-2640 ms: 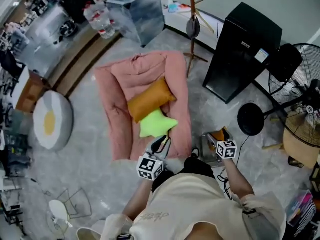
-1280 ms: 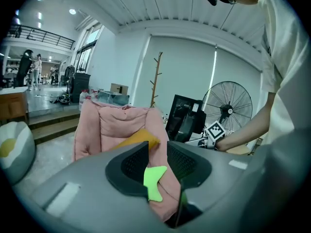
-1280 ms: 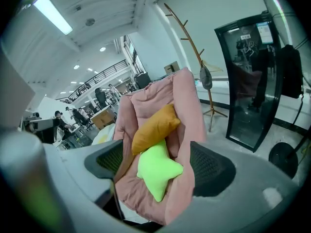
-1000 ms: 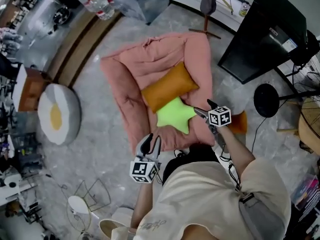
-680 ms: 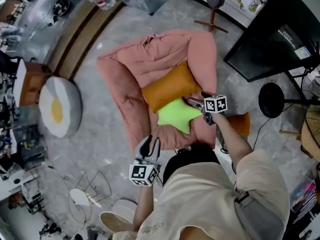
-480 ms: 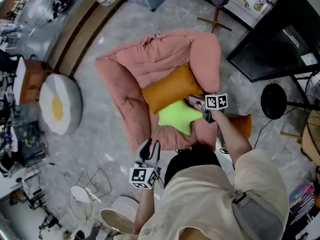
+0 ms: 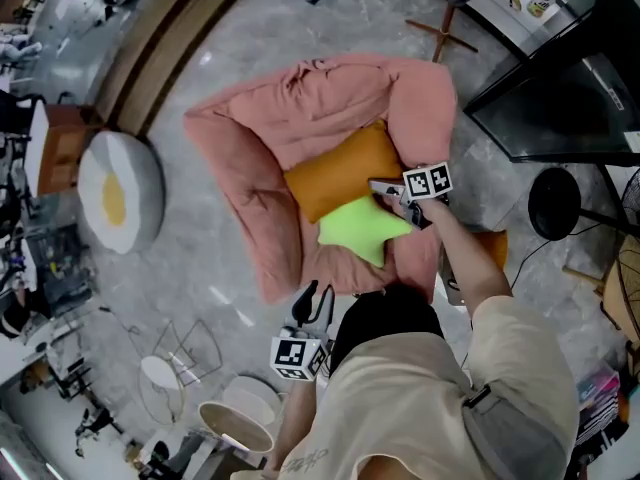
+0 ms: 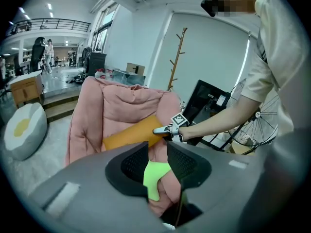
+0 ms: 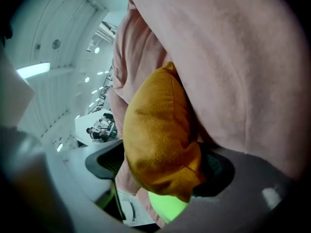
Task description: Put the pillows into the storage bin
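An orange pillow [image 7: 340, 173] lies on a pink padded lounger [image 7: 300, 108], and a lime-green star pillow [image 7: 362, 230] rests against its near side. My right gripper [image 7: 385, 190] is at the orange pillow's right end. Its jaws are closing with that end [image 9: 160, 130] between them, and a gap still shows at one pad. The green pillow [image 9: 167, 205] peeks out below. My left gripper [image 7: 315, 303] hangs open and empty near the lounger's front edge. In the left gripper view it [image 8: 156, 152] points at the green pillow [image 8: 155, 176], with the right gripper [image 8: 163, 129] beyond.
An egg-patterned floor cushion [image 7: 115, 193] lies to the left. At the right stand a black cabinet [image 7: 570, 88] and a fan's round base [image 7: 555, 203]. A coat stand's feet [image 7: 445, 8] are behind the lounger. A wire frame [image 7: 180, 353] and a white bowl [image 7: 235, 423] sit near left.
My right gripper has moved up from the green pillow's right side to the orange pillow's end. The left gripper has stayed low near the lounger's front.
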Available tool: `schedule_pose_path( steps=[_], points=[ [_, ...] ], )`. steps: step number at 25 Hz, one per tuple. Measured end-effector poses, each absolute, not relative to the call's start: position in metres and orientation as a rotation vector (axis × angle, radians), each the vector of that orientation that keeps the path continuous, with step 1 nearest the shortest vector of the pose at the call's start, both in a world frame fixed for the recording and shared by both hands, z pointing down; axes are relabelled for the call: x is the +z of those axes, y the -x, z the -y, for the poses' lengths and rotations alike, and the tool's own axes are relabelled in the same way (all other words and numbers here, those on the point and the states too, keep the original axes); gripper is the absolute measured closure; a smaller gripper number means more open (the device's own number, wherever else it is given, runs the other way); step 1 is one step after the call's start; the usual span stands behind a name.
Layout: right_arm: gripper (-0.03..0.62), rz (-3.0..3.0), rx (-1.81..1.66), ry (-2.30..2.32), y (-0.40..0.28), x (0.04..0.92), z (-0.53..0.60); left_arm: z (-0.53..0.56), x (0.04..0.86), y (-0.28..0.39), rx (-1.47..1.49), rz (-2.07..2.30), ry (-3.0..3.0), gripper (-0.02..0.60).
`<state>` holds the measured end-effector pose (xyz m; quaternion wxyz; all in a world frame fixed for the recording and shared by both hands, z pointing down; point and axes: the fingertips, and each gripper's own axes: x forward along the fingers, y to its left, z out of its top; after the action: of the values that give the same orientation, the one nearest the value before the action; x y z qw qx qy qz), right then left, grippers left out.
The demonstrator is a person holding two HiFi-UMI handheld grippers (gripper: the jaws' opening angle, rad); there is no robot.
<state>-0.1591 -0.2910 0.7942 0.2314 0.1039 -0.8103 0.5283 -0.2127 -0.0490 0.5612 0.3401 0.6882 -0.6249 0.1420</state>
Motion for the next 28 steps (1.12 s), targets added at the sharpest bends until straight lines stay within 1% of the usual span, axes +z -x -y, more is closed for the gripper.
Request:
schedule_pose_path(
  steps=[6, 12, 14, 17, 21, 28],
  points=[
    [0.181, 2.220, 1.495, -0.411, 0.171, 0.799, 0.300, 0.045, 0.565, 0.213, 0.372, 1.612, -1.771, 0.440],
    [0.291, 2.249, 1.459, -0.418, 0.164, 0.784, 0.288, 0.052, 0.562, 0.214, 0.364, 1.617, -1.804, 0.440],
    [0.319, 2.283, 1.421, -0.443, 0.162, 0.775, 0.280, 0.053, 0.561, 0.215, 0.358, 1.616, -1.824, 0.440],
    [0.345, 2.327, 1.327, -0.460, 0.160, 0.758, 0.259, 0.050, 0.557, 0.218, 0.350, 1.625, -1.850, 0.440],
    [0.379, 2.365, 1.334, -0.553, 0.148, 0.734, 0.244, 0.047, 0.552, 0.222, 0.326, 1.627, -1.897, 0.442],
    [0.405, 2.413, 1.273, -0.690, 0.109, 0.687, 0.201, 0.017, 0.541, 0.227, 0.284, 1.590, -2.018, 0.449]
  ],
)
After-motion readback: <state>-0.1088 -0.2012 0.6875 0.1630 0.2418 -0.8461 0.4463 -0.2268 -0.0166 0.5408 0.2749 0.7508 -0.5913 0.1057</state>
